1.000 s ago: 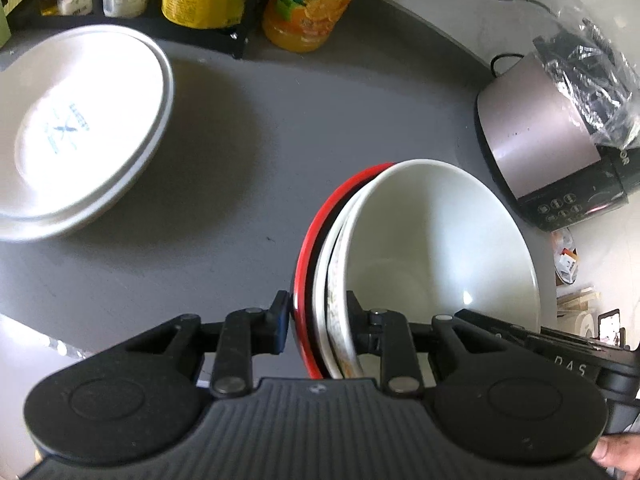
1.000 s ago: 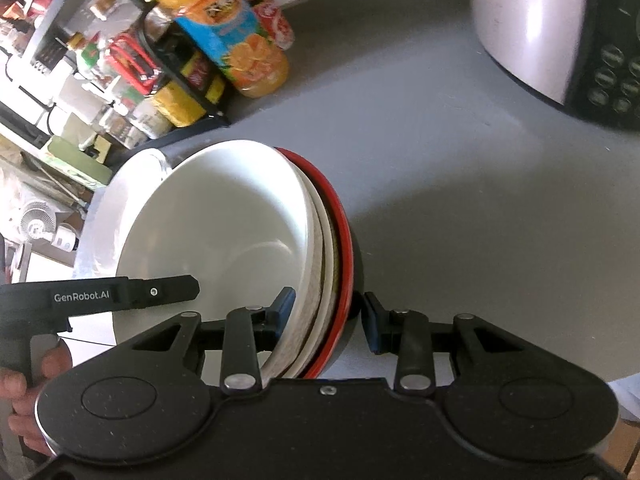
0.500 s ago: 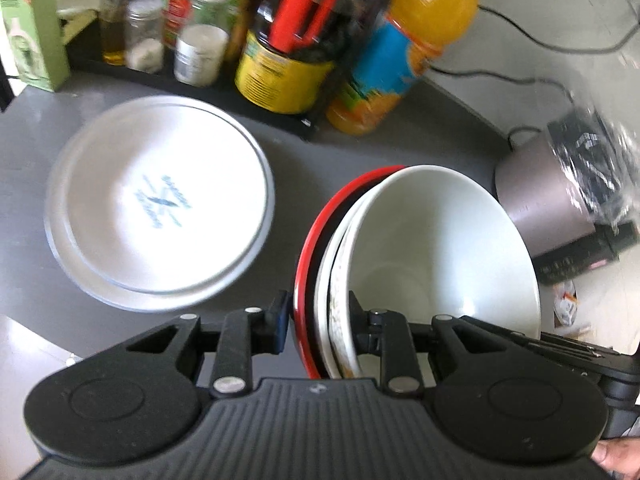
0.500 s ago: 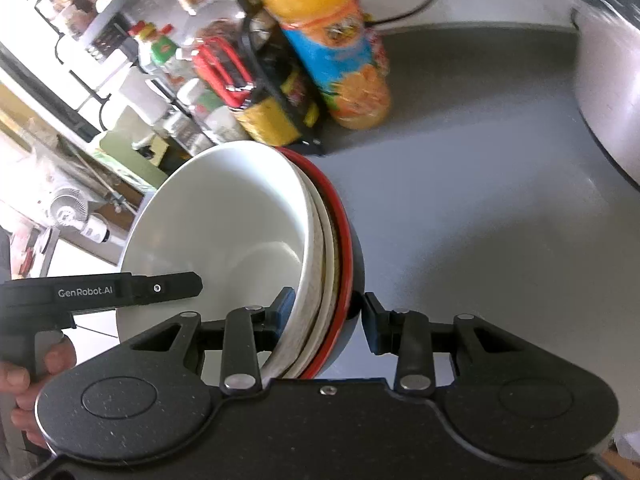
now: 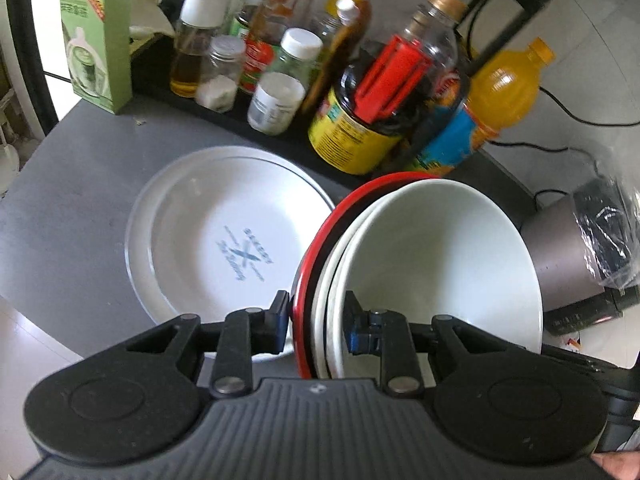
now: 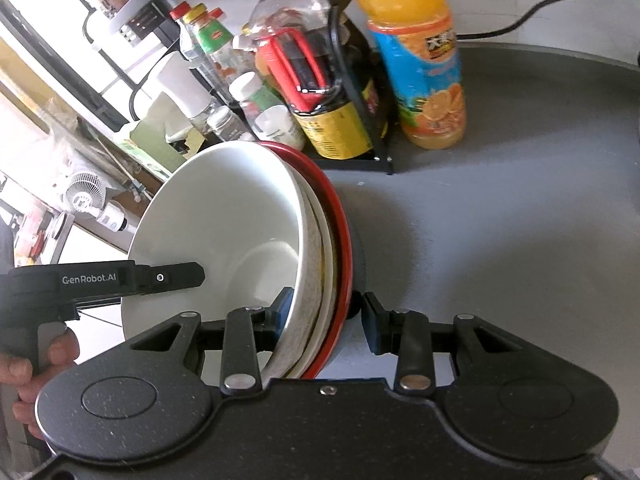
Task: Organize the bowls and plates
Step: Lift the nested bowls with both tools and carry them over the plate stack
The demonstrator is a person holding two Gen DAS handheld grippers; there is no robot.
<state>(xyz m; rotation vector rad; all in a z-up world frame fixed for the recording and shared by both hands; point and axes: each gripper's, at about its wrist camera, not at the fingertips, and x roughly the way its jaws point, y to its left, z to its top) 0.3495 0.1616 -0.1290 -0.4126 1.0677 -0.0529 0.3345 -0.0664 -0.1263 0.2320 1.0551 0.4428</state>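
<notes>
Two grippers, left gripper [image 5: 314, 326] and right gripper [image 6: 322, 320], each clamp the nested stack of white ceramic bowls in a red-rimmed bowl [image 5: 432, 264], not yet set onto the white plates [image 5: 224, 240].

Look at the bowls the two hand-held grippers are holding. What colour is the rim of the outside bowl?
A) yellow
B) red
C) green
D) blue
B: the outermost bowl in the nested stack has a red rim, wrapped around the white bowls inside it, with the left hand-held gripper clamped on that edge.
</notes>
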